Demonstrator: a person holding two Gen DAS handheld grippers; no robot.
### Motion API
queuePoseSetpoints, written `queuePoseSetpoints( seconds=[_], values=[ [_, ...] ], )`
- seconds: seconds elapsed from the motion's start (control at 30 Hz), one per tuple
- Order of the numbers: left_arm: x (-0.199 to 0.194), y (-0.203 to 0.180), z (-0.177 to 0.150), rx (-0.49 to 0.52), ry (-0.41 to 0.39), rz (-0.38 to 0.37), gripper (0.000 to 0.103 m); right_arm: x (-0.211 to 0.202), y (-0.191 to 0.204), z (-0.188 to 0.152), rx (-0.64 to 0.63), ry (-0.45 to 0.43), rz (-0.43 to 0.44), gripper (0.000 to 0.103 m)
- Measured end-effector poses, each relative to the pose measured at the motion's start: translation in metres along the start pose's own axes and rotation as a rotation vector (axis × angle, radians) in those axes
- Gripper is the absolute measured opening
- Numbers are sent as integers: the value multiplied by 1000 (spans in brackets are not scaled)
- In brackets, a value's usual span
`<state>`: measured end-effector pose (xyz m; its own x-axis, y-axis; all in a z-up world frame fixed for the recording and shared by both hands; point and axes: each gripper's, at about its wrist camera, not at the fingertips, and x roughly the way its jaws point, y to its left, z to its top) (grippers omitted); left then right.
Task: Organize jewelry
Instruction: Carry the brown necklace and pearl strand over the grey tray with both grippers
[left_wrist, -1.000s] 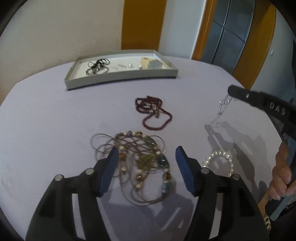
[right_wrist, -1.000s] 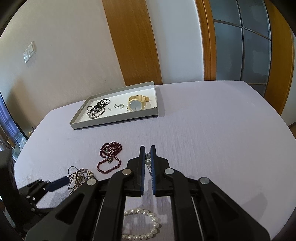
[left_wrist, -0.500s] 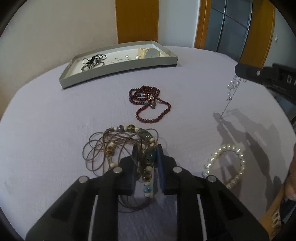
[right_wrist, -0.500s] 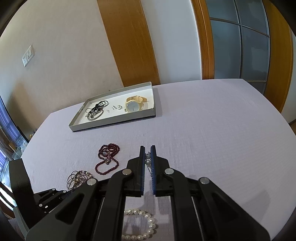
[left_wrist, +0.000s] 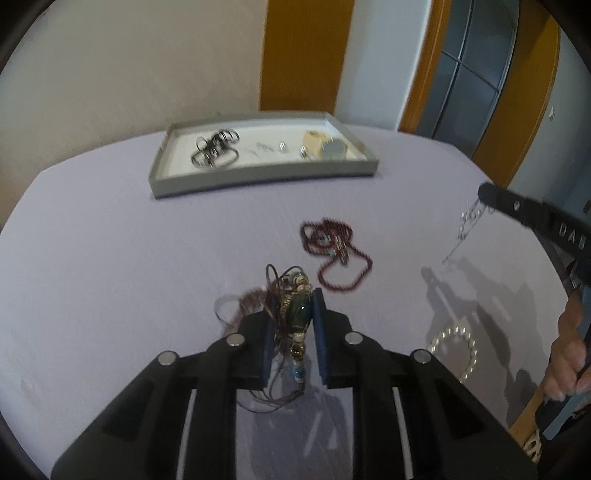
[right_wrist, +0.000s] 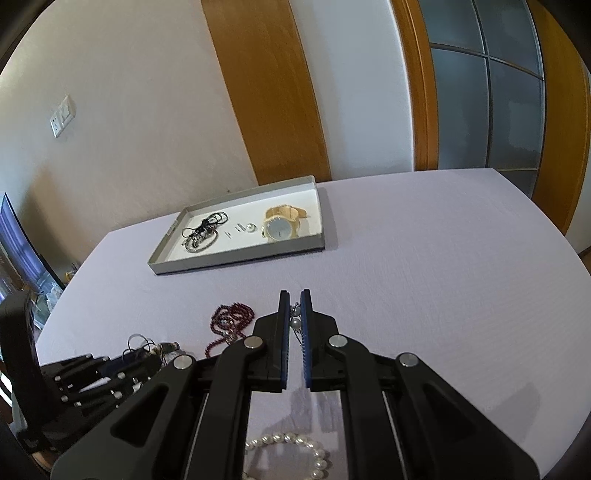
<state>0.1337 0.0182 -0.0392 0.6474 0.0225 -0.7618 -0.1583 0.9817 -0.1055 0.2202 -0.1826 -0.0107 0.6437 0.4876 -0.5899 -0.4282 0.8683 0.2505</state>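
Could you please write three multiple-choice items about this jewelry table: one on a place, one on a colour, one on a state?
1. Where does the watch lie?
A. In the grey tray
B. Beside the pearl bracelet
C. Under the right gripper

2. What colour is the loose bead necklace on the cloth?
A. Green
B. Dark red
C. Yellow

3. What is the state of the left gripper?
A. Wide open and empty
B. Closed on the corded bead necklace
C. Holding the watch

Answers: 1 A, the watch rests at the tray's right end. 2 B, its beads look dark red in both views. 3 B, the pads squeeze the big green bead and cords.
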Motion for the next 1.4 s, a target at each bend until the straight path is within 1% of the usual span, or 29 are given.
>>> queuePoseSetpoints(
  seconds=[0.2, 0.37, 0.6, 0.77, 0.87, 0.97, 1.17, 1.4],
  values=[
    [-11, 14, 28, -21, -37, 23, 19, 4, 10, 20, -8, -15, 25, 6],
    [-14, 27, 55, -46, -55, 36, 19, 18, 19, 41, -19, -14, 44, 6],
    [-7, 44, 111, -61, -83, 61, 19, 50, 36, 82, -30, -13, 79, 6],
    [11, 53, 157, -66, -110, 67, 19, 76, 46, 114, -38, -14, 111, 6],
    [24, 59, 176, -84, -115, 65, 19, 100, 52, 132, -41, -8, 134, 6],
    [47, 65, 193, -99, -107, 59, 19, 125, 55, 140, -44, 6, 148, 6],
    [89, 70, 203, -108, -64, 73, 19, 166, 60, 139, -49, 64, 168, 6],
    [116, 75, 205, -128, -48, 73, 19, 188, 55, 136, -38, 94, 145, 6]
  ],
)
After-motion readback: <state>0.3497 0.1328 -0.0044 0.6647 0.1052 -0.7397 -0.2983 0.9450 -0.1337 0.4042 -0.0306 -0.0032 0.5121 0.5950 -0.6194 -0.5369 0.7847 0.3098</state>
